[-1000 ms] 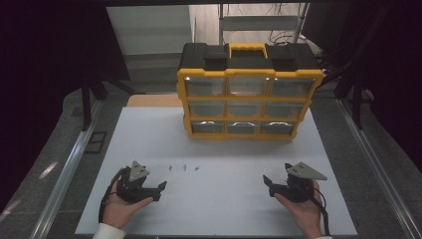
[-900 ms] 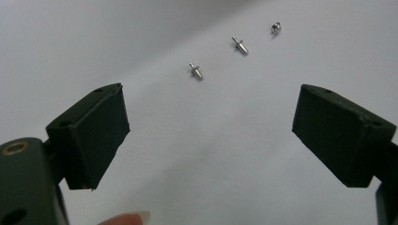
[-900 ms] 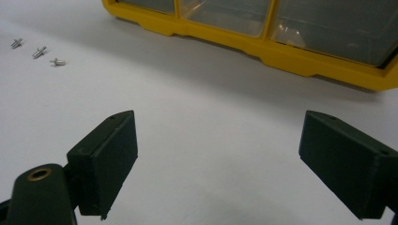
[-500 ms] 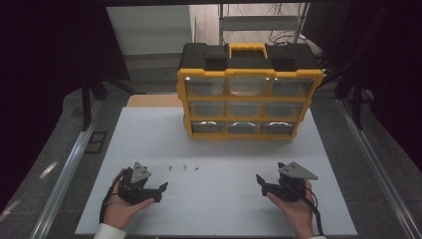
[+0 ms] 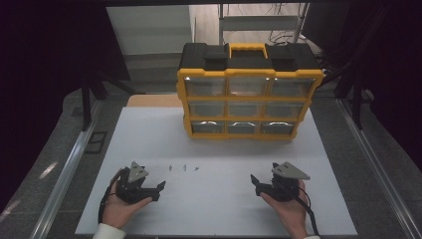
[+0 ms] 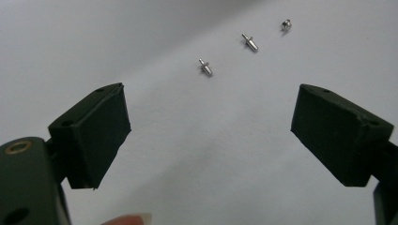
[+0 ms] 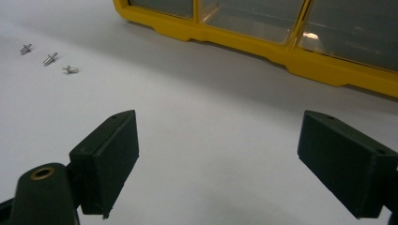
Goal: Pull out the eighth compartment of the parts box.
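Right tongs (image 5: 260, 183) have edged leftward; both tongs gape empty over the white table (image 5: 219, 209), dark room around.

Yellow-and-black drawer organiser (image 5: 248, 92) standing upright at the far edge of the white counter (image 5: 214, 199), nine clear drawers facing forward, yellow carry handle (image 5: 247, 48) on top. Metal shelving (image 5: 259, 22) beyond.

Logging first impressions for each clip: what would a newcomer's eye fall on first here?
The yellow and black drawer organizer stands upright at the far side of the white tabletop, its nine clear drawers facing the person. Three tiny metal pins lie in a row before it. The left gripper and right gripper rest open near the front edge.
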Motion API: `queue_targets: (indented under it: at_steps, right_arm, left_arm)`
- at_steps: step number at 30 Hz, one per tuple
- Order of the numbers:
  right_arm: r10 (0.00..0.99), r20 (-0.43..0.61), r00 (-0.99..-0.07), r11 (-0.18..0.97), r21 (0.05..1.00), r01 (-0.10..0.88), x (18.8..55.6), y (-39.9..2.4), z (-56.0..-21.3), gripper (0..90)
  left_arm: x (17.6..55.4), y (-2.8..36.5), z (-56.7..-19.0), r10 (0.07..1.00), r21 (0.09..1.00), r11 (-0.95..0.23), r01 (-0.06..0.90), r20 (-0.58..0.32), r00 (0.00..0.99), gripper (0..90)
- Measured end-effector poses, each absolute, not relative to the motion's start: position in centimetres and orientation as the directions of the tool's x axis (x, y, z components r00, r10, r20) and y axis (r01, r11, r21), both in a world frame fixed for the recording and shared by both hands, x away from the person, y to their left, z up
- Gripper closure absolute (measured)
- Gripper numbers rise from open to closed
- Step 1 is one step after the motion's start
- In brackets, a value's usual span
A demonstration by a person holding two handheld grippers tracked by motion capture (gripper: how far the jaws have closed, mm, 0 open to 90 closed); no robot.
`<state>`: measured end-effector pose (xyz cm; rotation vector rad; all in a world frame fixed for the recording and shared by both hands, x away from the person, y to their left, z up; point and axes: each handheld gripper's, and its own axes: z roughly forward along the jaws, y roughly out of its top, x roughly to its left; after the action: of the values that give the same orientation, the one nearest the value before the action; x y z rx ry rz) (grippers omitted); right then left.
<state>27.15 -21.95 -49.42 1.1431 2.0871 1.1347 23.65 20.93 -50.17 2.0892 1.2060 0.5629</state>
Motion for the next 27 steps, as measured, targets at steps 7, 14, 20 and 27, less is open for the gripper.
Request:
queue_targets:
  at_steps: [7,14,20,27]
  right_arm:
    - [0.845,-0.05,-0.533,0.319,0.846,0.427,27.0,-21.1,-49.7,12.7]
    - [0.844,-0.058,-0.533,0.326,0.845,0.424,26.8,-20.5,-50.0,12.7]
    - [0.842,-0.071,-0.535,0.338,0.842,0.421,26.7,-19.9,-50.2,12.8]
    - [0.839,-0.084,-0.538,0.352,0.837,0.419,26.7,-19.2,-50.6,12.8]
  left_arm:
    - [23.8,21.0,-50.4,0.874,0.715,-0.362,0.598,0.037,0.485,12.3]
    - [23.8,20.6,-50.4,0.869,0.715,-0.368,0.595,0.035,0.494,12.3]
    - [23.9,20.7,-50.4,0.867,0.715,-0.368,0.594,0.034,0.497,12.3]
    - [23.9,20.6,-50.3,0.863,0.718,-0.372,0.589,0.034,0.504,12.2]
